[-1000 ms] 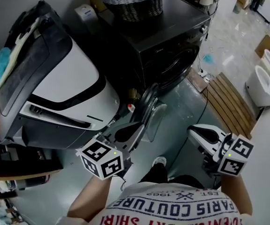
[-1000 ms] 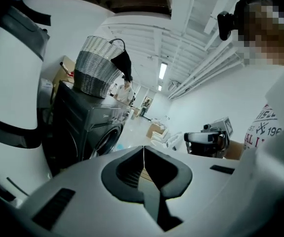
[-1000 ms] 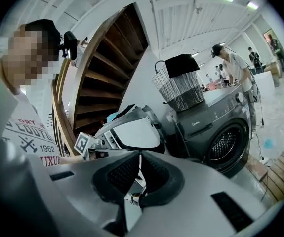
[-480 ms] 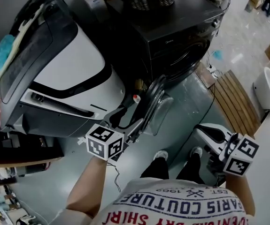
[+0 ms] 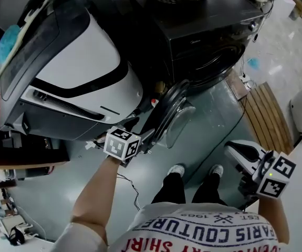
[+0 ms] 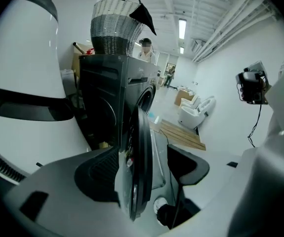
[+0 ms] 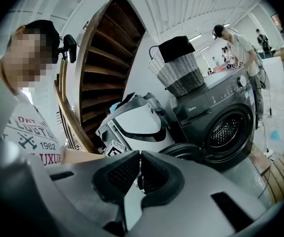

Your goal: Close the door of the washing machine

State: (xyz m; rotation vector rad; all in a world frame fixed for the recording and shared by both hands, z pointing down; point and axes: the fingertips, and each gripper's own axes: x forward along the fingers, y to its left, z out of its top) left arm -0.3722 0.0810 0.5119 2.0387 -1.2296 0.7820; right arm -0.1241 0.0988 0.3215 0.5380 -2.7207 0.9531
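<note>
The washing machine's door [image 6: 140, 152] stands swung out, edge-on. Closing it well likely means a flat, steady push on its outer face toward the washing machine [image 5: 206, 41] until the latch catches, not a pinch. Its rim lies between the spread fingers [image 6: 100, 174] of the left gripper [image 5: 143, 133], whose jaws have just been opening and clamp nothing. The right gripper [image 7: 138, 173], fingers pressed together on nothing, hangs well apart.

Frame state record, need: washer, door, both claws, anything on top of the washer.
washing machine: dark front-loader, drum opening exposed
door: open, swung out toward the person
left claw: open, jaws have just been opening; door rim stands between them
right claw: shut, nothing between the jaws, off to the side away from the door
on top: wicker basket
</note>
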